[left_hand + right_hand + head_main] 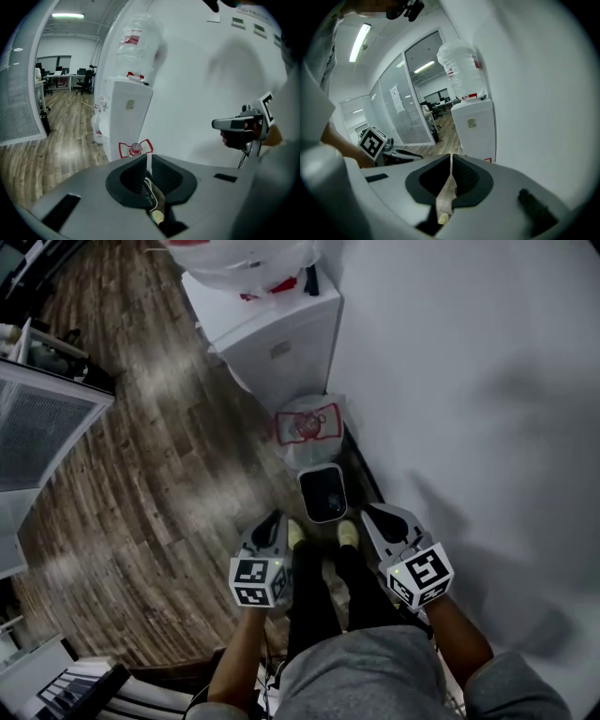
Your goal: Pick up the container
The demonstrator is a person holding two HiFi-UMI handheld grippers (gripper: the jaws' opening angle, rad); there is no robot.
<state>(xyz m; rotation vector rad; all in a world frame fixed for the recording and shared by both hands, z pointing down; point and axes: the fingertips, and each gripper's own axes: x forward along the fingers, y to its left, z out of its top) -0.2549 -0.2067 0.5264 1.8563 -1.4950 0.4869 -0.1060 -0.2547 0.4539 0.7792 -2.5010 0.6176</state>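
The white wall takes the whole right side, and the wooden floor runs along its foot. Against this wall stands a white water dispenser, and a big clear bottle sits upside down on top of it. Just beside the dispenser, on the side nearer to the person, a white bag with red print lies on the floor.

The container stands on the floor close to the wall, between the bag and the person's shoes. It is small, with a light rim and a dark inside, and it stands upright with the opening up. Nothing touches it.

The person stands directly behind it and holds both grippers low, one on each side of the legs, both pointing forward and down. The left gripper has its jaws together, only a thin slit shows between them, and nothing is in there. The right gripper is the same: jaws closed on each other and empty. Both tips are near the container but apart from it, the left one a little to its left and the right one a little to its right.
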